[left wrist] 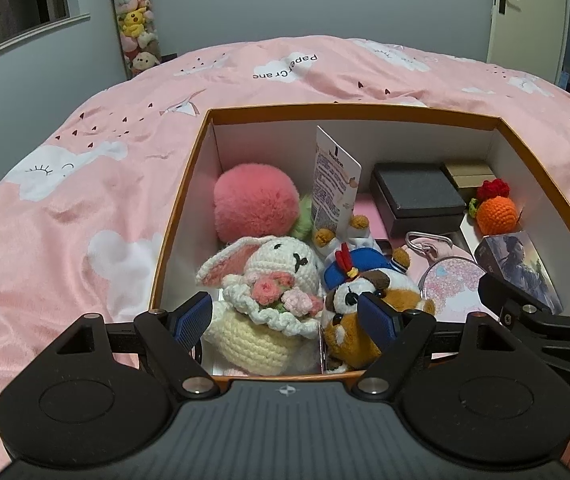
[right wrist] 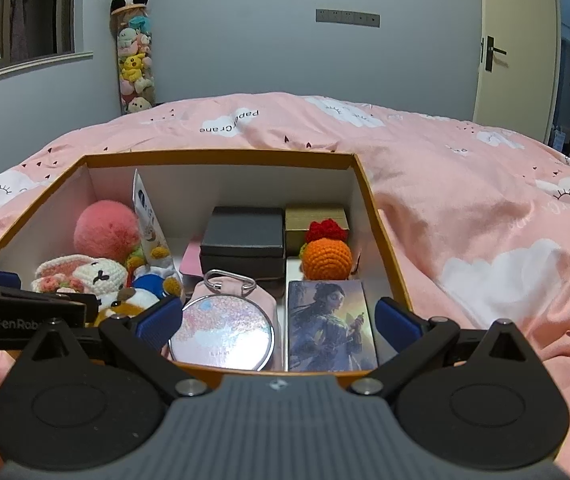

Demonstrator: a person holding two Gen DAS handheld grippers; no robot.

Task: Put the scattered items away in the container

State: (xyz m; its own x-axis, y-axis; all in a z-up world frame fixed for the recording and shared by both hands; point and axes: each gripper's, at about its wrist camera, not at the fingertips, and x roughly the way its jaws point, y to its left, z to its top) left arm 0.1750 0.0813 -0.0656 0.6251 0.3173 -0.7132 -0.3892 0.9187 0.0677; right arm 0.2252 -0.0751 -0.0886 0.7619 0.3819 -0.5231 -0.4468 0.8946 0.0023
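Note:
An orange-rimmed cardboard box [left wrist: 181, 208] [right wrist: 385, 240] sits on the pink bed. In it lie a pink pompom [left wrist: 255, 200] [right wrist: 105, 230], a crochet bunny [left wrist: 269, 280] [right wrist: 85, 274], a plush dog with a blue hat [left wrist: 365, 300] [right wrist: 133, 300], a dark grey box [left wrist: 417, 196] [right wrist: 243, 236], a gold box [right wrist: 315, 218], an orange crochet fruit [left wrist: 495, 208] [right wrist: 325, 258], a round pink mirror [right wrist: 223, 332] and a picture card box [right wrist: 331, 326]. My left gripper [left wrist: 285, 318] is open and empty above the bunny. My right gripper [right wrist: 279, 318] is open and empty above the mirror and card box.
The pink cloud-print duvet [left wrist: 65, 200] [right wrist: 485, 220] surrounds the box. A tall tube of plush toys [left wrist: 137, 20] [right wrist: 133, 64] stands by the grey wall. A door [right wrist: 517, 40] is at the right. The right gripper's finger [left wrist: 525, 300] shows in the left wrist view.

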